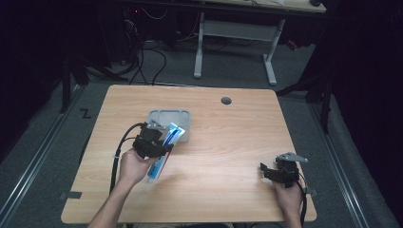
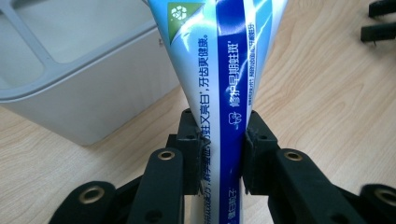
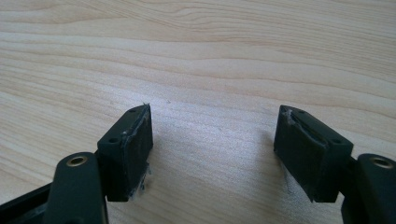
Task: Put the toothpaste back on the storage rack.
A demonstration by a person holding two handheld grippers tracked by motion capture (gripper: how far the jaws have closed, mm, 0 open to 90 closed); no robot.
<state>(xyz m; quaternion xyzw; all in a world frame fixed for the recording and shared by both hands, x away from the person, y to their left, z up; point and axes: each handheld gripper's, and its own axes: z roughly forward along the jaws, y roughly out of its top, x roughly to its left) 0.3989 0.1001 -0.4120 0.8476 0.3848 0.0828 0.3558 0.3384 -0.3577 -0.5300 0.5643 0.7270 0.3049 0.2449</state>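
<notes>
My left tongs (image 2: 219,154) pinched the toothpaste tube (image 2: 224,74) mid-body beside the grey tray (image 2: 70,70). I feared its soft, slick wall might slip. My right tongs (image 3: 212,149) gaped wide, holding nothing.

Black claw (image 1: 159,145), brass screws, trailing black cable (image 1: 119,152)

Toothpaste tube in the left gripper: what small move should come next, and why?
Probably carry the toothpaste tube a little further over the grey tray before letting go. The left gripper is shut on the tube, whose flat end reaches the tray's near wall, while the right gripper rests open, apart, over the table.
</notes>
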